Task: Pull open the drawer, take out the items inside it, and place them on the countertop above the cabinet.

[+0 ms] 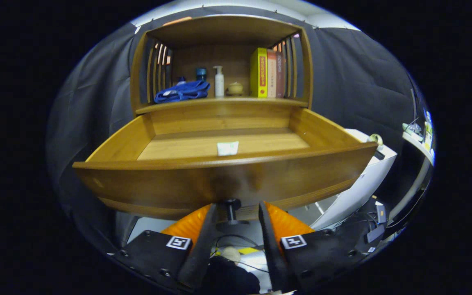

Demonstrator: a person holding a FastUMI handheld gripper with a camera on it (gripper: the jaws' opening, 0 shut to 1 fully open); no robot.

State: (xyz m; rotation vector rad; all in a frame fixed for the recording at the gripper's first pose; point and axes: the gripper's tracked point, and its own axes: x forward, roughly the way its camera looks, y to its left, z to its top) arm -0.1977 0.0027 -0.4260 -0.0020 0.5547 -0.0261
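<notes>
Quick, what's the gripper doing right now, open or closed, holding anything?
Gripper: open, holding nothing; its fingers sit either side of the drawer knob with visible gaps, the drawer pulled out.

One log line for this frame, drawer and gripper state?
wooden drawer: pulled open | black knob: between fingers, untouched | hand-held gripper: open | small white packet: inside drawer
</notes>
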